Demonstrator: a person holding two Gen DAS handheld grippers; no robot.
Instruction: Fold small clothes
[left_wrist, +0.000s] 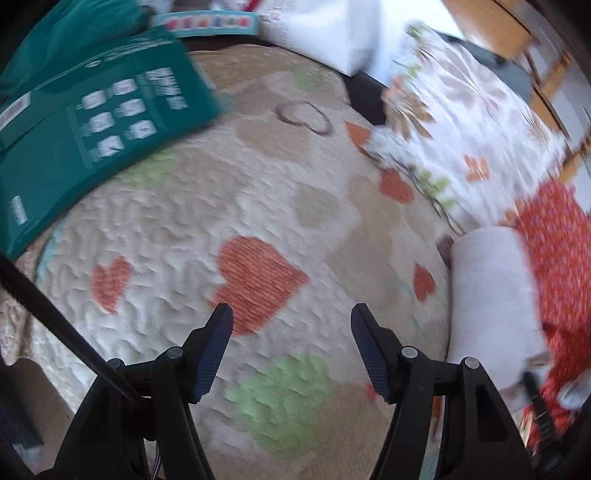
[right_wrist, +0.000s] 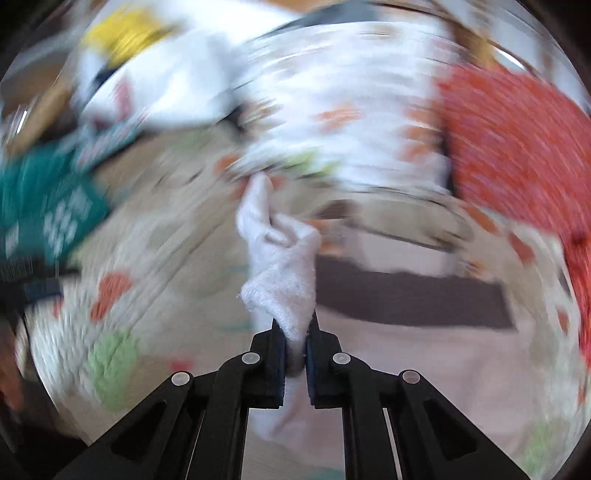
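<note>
Since the small white cloth is limp terry-like knit, it should handle as very light, soft and floppy, with no stiffness to hold a crease by itself; my read is it needs pinning at two corners or an edge, not mid-panel. Right gripper has its fingers nearly closed, pinching one bunched end of that cloth, the rest hanging crumpled forward of the tips above the quilted bedspread. Same cloth shows in the left view as a pale rolled-looking fold towards the right edge of the bed, beside a red dotted garment. Left gripper has fingers spread wide, nothing between them, above the bedspread's middle near an orange heart patch. Best second hold, judging by this: the free far corner or hem, so the piece can be stretched flat. Fuzzy nap should grip well on the ribbed finger pads; slip risk low, bunching risk high. Bedspread is puckered, cushioned, printed with hearts and green paw shapes, so it gives under pressure. White floral-print fabric lies towards the far right corner, thin and smooth-looking. Teal glossy pack at the far left edge, flat and stiffer. Right view is heavily motion-blurred, so fine detail is unclear
</note>
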